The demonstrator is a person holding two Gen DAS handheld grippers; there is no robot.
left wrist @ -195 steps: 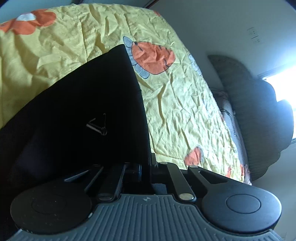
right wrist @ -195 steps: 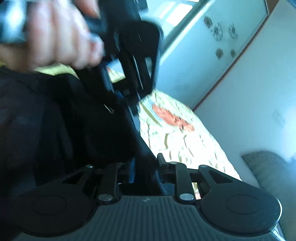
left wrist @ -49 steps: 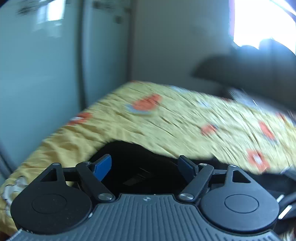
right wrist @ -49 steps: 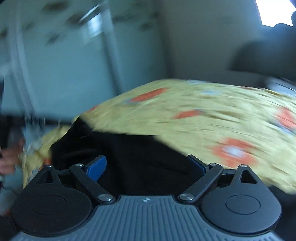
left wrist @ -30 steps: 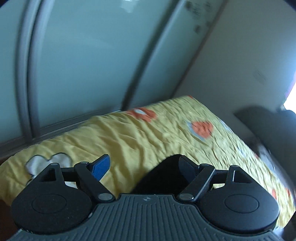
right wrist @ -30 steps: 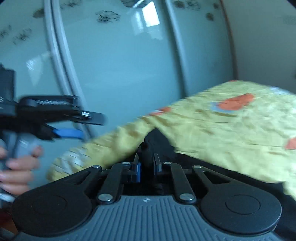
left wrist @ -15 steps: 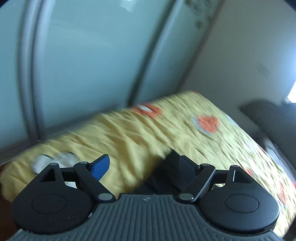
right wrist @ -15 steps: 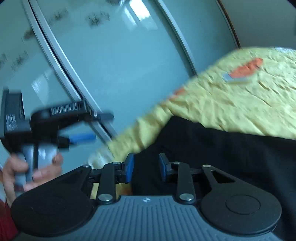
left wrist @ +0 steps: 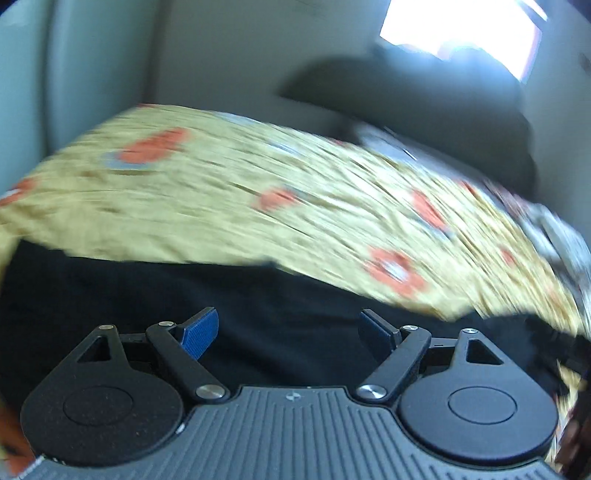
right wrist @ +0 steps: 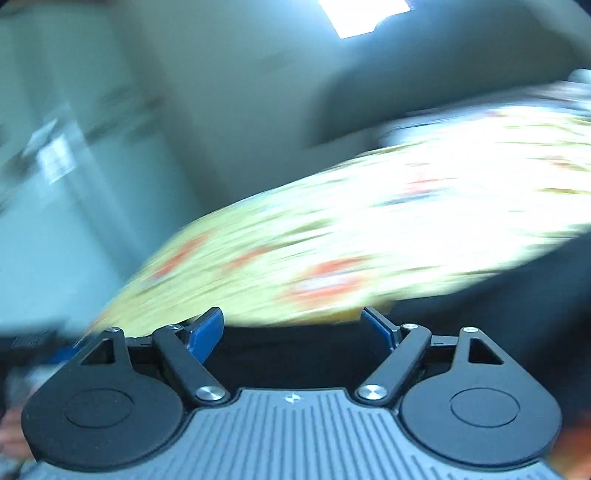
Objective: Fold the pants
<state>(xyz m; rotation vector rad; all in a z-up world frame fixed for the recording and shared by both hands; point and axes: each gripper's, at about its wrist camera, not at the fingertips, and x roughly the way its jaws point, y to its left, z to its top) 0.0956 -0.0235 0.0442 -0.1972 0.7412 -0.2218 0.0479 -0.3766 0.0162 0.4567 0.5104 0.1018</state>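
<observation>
A bed covered with a yellow sheet (left wrist: 229,199) printed with orange flowers fills the middle of both views, with pale wardrobe doors (right wrist: 55,206) to the left, a dark headboard (left wrist: 406,99) at the far end and a bright window (left wrist: 458,29) above it; everything beyond the tools is streaked with blur, which suits hands in mid-swing. The black pants (left wrist: 258,295) lie flat on the sheet at the near edge of the bed, a broad dark slab running across the bottom of the left wrist view and on toward the right, where the other tool's dark shape seems to show at the frame edge. The left gripper (left wrist: 288,326) hangs above that cloth with its blue pads (left wrist: 199,330) spread wide and nothing between them, so it grips nothing; I judge it is held off the fabric because it is between grasps. The right gripper (right wrist: 293,326) shows the same picture: its jaws are opening, the pads stand apart, and the pants (right wrist: 295,354) lie below and beyond them, not pinched (a release seems the likeliest reason for the spreading). Both tools point down toward the garment, probably to line up on an edge for a further fold. How many folds the pants already carry I cannot tell; the dark cloth shows no clear layers.
</observation>
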